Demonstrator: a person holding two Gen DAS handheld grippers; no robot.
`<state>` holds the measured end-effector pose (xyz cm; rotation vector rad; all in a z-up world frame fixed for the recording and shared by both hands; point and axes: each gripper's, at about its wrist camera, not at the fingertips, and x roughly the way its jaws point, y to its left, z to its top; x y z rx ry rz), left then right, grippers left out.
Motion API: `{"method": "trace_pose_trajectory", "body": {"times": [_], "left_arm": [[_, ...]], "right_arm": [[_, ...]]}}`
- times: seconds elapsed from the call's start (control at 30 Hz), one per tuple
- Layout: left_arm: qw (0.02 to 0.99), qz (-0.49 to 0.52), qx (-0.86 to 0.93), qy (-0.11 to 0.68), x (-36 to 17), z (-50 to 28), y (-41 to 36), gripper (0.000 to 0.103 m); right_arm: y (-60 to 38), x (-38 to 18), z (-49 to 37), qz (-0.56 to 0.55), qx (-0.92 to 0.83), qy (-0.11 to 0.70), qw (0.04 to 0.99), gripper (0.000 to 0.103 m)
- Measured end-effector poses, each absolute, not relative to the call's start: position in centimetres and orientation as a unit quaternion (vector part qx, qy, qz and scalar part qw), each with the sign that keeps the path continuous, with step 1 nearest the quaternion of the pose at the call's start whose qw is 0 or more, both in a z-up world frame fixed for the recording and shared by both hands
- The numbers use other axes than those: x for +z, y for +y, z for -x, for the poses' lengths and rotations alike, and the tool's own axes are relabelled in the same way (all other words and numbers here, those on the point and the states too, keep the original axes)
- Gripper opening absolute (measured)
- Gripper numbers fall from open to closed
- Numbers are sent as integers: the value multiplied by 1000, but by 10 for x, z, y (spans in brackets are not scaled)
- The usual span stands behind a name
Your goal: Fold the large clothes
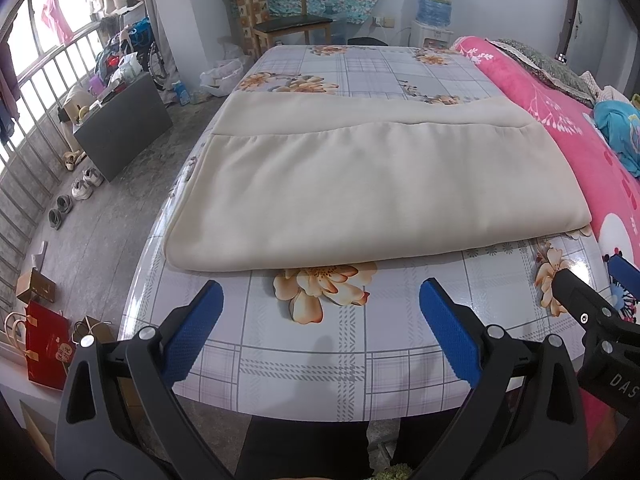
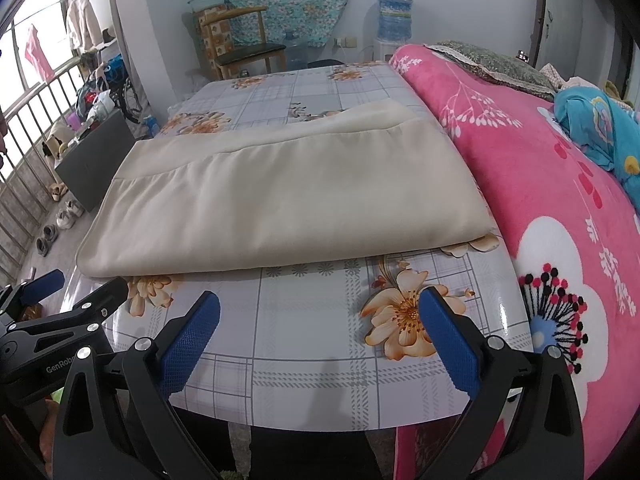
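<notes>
A large cream garment [image 1: 360, 184] lies folded flat in a wide rectangle on the flowered table [image 1: 320, 352]; it also shows in the right wrist view [image 2: 288, 200]. My left gripper [image 1: 320, 296] is open and empty, hovering over the table's near edge, short of the garment's near fold. My right gripper [image 2: 320, 308] is open and empty, also over the near edge, to the right of the left one. Each gripper shows at the side of the other's view: the right gripper [image 1: 588, 280], the left gripper [image 2: 76, 284].
A pink flowered blanket [image 2: 560, 208] on a bed borders the table's right side. A wooden chair [image 1: 288, 20] and a water dispenser [image 1: 434, 4] stand at the far wall. A dark box [image 1: 124, 128], shoes [image 1: 76, 192] and bags [image 1: 44, 340] sit on the floor at left.
</notes>
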<state>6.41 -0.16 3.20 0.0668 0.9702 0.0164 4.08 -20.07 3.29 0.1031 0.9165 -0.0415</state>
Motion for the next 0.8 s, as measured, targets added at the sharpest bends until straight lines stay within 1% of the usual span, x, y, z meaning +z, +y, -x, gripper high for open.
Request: {"method": "trace_pose_trajectory", "body": {"times": [0.8], "left_arm": [[884,-31,7,466,31,-63,0,95]], "right_arm": [[-199,31,-40,-46,-17,445,894,97]]}}
